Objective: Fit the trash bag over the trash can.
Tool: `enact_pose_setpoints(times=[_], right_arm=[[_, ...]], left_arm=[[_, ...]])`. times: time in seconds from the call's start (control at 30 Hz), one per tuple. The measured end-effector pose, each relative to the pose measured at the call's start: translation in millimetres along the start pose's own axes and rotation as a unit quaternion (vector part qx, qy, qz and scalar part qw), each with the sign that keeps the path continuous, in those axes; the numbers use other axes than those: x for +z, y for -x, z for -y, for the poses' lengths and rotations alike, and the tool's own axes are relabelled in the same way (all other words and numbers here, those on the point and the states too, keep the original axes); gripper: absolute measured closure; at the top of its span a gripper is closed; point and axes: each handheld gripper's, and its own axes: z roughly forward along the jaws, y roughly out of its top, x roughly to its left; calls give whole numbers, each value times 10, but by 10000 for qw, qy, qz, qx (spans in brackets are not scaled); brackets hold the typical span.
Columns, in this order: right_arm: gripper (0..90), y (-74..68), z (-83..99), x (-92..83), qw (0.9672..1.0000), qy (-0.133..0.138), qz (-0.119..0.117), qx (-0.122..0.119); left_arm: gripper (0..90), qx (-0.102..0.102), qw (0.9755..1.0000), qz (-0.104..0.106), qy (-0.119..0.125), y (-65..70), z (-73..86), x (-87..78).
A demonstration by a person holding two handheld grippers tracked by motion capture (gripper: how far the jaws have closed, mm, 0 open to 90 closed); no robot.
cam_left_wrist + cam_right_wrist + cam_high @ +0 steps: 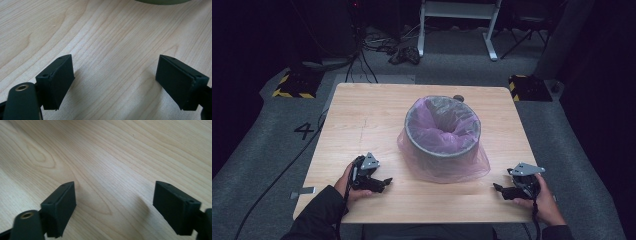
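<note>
Grippers both low on the near half of the table, one per hand. Left gripper (384, 183) sits at the near-left part of the table (362, 120), held by the left hand (348, 182) with a dark sleeve (314, 215) coming in from the bottom edge; grey three-cornered plate on top, jaws pointing right toward the middle. In the left gripper view its jaws are spread wide, nothing between them, just bare light wood grain under and ahead, and a thin greenish-grey curved edge (162, 2) at the top of that view; can't tell what that edge belongs to. Right gripper (498, 189) at the near-right part of the table, held by the right hand (544, 202), grey plate on top, jaws pointing left. In the right gripper view jaws also spread wide, empty, wood grain only beneath.

Between the two grippers and farther back, at table centre, stands a round grey bin (443, 131), upright, lined with a translucent purple bag (447, 167). Bag folds over the rim and drapes down outside, spreading onto the tabletop round the base. Both grippers apart from the bin and bag, not touching

Beyond the table: grey floor, cables (377, 42), a white frame (459, 20), yellow-black striped blocks (294, 85) at left and right, a "4" mark (304, 131) on the floor left of the table
</note>
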Motion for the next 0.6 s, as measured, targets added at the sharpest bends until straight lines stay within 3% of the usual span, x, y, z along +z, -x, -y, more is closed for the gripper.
enact_pose_setpoints(times=[0.13,0.23,0.6], right_arm=[[161,16,61,2,9997,161,-68,177],[147,60,127,19,9983,329,-191,443],[145,62,128,19,9983,330,-158,452]], left_arm=[[149,1,10000,-1,-1,0,0,0],[149,-4,10000,3,5,2,-1,2],[148,12,10000,3,-6,0,-5,4]])
